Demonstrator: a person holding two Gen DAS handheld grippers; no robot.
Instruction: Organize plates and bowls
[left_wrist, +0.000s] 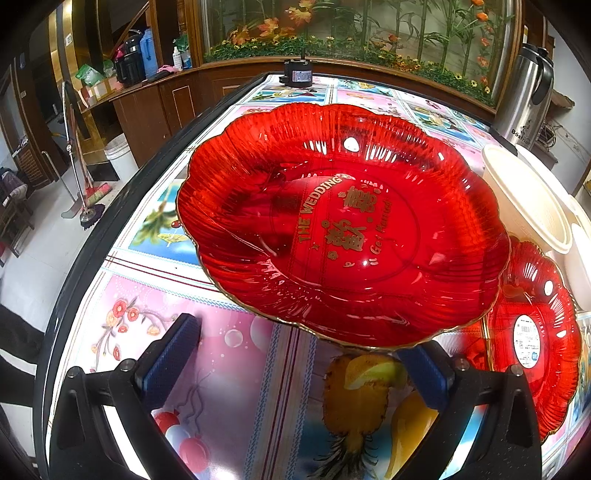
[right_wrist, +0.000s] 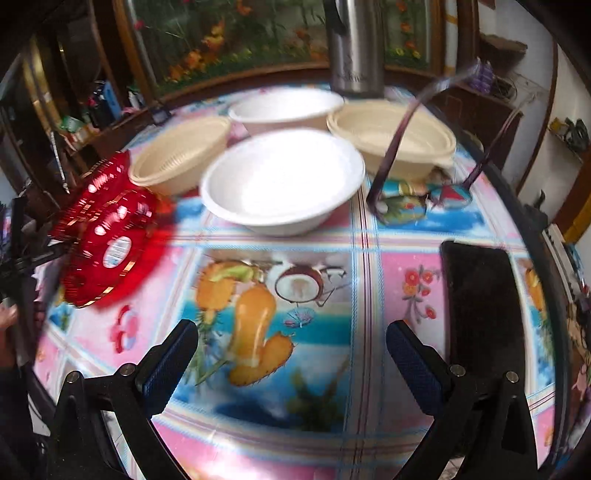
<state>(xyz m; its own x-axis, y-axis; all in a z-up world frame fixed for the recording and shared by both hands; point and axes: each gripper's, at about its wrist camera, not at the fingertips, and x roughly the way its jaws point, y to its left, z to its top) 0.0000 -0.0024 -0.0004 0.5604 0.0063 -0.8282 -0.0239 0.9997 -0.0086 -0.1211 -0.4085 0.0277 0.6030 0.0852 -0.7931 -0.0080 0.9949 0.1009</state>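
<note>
A large red scalloped plate (left_wrist: 343, 225) with gold lettering fills the left wrist view. Its right side overlaps a second red plate (left_wrist: 535, 332) that bears a white sticker, and it sits tilted. My left gripper (left_wrist: 299, 343) is open, its fingers spread wide at the big plate's near rim, with the right finger (left_wrist: 424, 373) under that rim. In the blurred right wrist view both red plates (right_wrist: 107, 236) lie at the left. Two white bowls (right_wrist: 280, 181) and two beige bowls (right_wrist: 181, 155) stand behind. My right gripper (right_wrist: 291, 328) hangs open and empty over the tablecloth.
The round table (right_wrist: 369, 258) carries a colourful fruit-print cloth. A black phone (right_wrist: 484, 306) lies at the right, purple glasses (right_wrist: 417, 184) beyond it, and a steel thermos (right_wrist: 354, 44) at the back. A beige bowl (left_wrist: 524, 199) and a small black device (left_wrist: 299, 74) show too.
</note>
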